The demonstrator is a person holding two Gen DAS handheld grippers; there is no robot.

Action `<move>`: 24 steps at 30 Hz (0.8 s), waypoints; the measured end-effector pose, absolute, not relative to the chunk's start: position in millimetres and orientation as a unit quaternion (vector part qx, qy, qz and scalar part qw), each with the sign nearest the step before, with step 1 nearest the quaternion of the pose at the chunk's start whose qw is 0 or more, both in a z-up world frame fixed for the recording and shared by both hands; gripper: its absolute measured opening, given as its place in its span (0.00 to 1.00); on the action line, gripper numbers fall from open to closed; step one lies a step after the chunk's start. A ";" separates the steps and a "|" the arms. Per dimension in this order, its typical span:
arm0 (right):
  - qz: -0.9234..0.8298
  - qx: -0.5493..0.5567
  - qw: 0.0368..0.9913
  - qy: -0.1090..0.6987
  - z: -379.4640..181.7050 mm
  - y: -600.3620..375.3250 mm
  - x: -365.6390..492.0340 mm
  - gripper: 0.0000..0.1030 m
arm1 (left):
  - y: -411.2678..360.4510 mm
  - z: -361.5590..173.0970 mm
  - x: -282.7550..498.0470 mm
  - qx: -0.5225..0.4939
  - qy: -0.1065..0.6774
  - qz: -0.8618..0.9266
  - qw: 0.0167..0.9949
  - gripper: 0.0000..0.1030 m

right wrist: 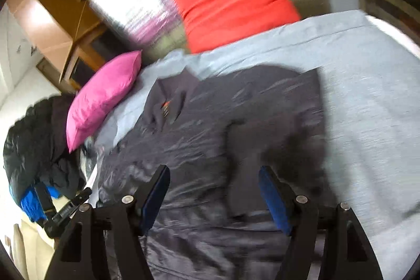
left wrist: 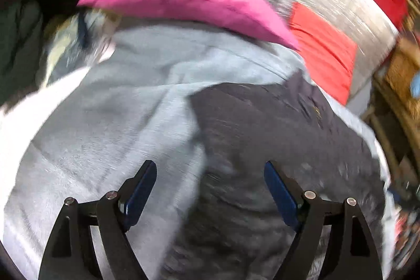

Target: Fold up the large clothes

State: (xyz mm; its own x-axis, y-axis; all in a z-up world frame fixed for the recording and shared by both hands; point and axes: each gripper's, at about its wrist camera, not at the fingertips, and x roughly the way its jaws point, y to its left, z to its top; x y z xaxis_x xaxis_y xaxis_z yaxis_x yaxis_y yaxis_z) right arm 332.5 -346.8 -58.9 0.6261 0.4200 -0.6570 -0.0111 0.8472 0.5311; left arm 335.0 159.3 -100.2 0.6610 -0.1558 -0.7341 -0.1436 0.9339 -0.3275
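Both hand-held grippers, left (left wrist: 210,190) and right (right wrist: 214,193), apart and empty above the dark jacket (right wrist: 215,122); risk of pinching the grey bedsheet (right wrist: 367,96) too.

The left hand-held gripper (left wrist: 210,175) tilts downward with its two blue-padded fingers (left wrist: 140,194) spread wide, nothing between them; the right hand-held gripper (right wrist: 214,179) tilts downward likewise, its fingers (right wrist: 274,197) apart and empty
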 end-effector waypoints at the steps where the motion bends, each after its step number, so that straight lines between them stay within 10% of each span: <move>1: 0.118 0.251 0.867 0.413 -60.5 -359.8 334.2 0.72 | 169.5 -105.4 343.8 -0.198 0.421 -0.005 0.885 0.82; 9: 0.106 0.307 0.828 0.458 -107.0 -419.9 381.8 0.72 | 165.4 -129.4 393.9 -0.202 0.461 -0.055 0.862 0.81; 12: 0.119 0.309 0.820 0.467 -117.4 -421.6 399.0 0.72 | 153.6 -131.7 405.9 -0.180 0.466 -0.073 0.863 0.40; 15: 0.127 0.309 0.815 0.474 -125.3 -418.7 412.2 0.70 | 143.4 -127.9 415.7 -0.151 0.463 -0.073 0.871 0.22; 17: 0.136 0.290 0.816 0.480 -122.7 -411.2 421.5 0.19 | 136.7 -118.9 415.1 -0.125 0.451 -0.080 0.880 0.15; 24: 0.091 0.215 0.847 0.478 -126.6 -398.7 420.3 0.14 | 122.3 -140.1 414.2 -0.048 0.438 -0.070 0.895 0.15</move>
State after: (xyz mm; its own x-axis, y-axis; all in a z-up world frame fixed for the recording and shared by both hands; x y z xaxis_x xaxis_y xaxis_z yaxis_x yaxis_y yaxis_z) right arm 420.3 -398.7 -126.6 0.5263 0.3603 -0.7702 0.0504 0.8910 0.4512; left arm 414.2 122.3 -140.1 0.6070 -0.1679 -0.7768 0.0836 0.9855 -0.1477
